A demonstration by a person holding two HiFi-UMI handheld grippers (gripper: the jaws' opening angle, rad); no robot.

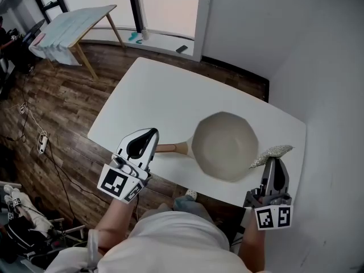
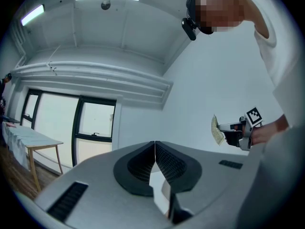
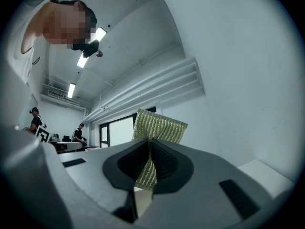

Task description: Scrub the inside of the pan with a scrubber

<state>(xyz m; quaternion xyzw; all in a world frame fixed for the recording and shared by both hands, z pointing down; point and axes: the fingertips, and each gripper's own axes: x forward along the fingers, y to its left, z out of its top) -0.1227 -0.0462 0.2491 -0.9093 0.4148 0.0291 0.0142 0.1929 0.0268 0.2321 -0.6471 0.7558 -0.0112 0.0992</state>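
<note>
The white table (image 1: 159,95) carries one pale pan (image 1: 224,147), apparently resting flat.

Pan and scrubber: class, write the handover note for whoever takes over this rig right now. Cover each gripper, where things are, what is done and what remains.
Left gripper: jaws shut with nothing between them, near the end of the handle of the pan, not gripping it.
Right gripper: jaws shut on the scrubber, which is just outside the pan's right rim in the head view.
The pan stands upright on the white table, with nothing in it.
Done: scrubber picked up.
Left: bring it inside the pan and scrub, probably steadying the handle.
</note>
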